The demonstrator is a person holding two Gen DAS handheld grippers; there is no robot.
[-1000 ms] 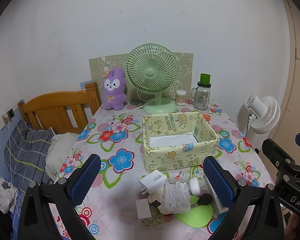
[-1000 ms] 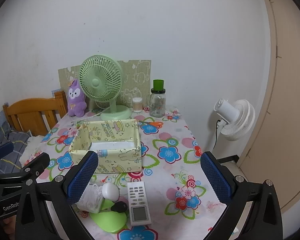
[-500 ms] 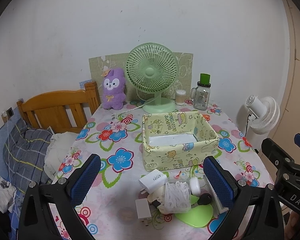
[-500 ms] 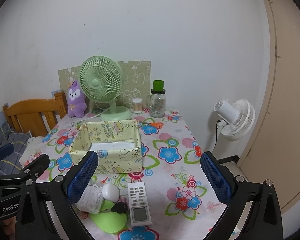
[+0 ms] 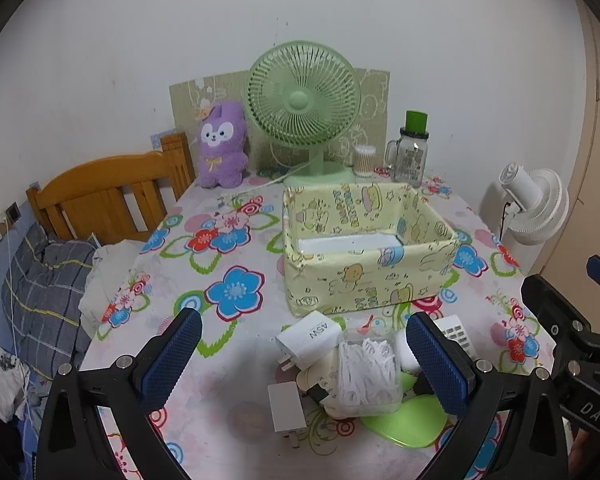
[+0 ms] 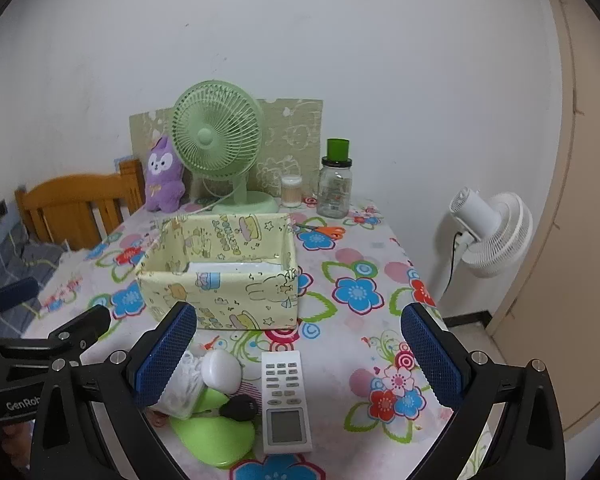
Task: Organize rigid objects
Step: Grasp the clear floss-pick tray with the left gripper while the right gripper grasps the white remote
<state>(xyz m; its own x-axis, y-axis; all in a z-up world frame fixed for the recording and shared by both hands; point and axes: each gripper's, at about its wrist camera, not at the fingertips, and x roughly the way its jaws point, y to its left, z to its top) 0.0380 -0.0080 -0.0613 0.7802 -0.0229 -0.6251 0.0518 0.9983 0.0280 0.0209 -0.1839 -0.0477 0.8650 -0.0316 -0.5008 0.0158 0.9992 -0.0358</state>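
Observation:
A yellow cartoon-print box [image 5: 364,248] [image 6: 224,268] stands open in the middle of the flowered table. In front of it lies a heap: a white charger plug [image 5: 310,332], a clear bag of white cable [image 5: 366,372] [image 6: 180,384], a white remote [image 6: 286,400], a white round case [image 6: 220,370], a black key fob [image 6: 238,406] and a green flat lid [image 5: 408,420] [image 6: 212,436]. My left gripper [image 5: 300,360] is open above the heap. My right gripper [image 6: 296,356] is open over the remote. Neither holds anything.
At the table's back stand a green desk fan [image 5: 304,104], a purple plush [image 5: 222,144], a cotton-swab jar [image 5: 364,160] and a glass mug jar [image 5: 412,152]. Orange scissors [image 6: 326,232] lie behind the box. A wooden bed frame [image 5: 112,192] is left; a white floor fan [image 6: 492,228] right.
Both views have shifted very slightly; the objects on the table have not moved and both grippers remain open.

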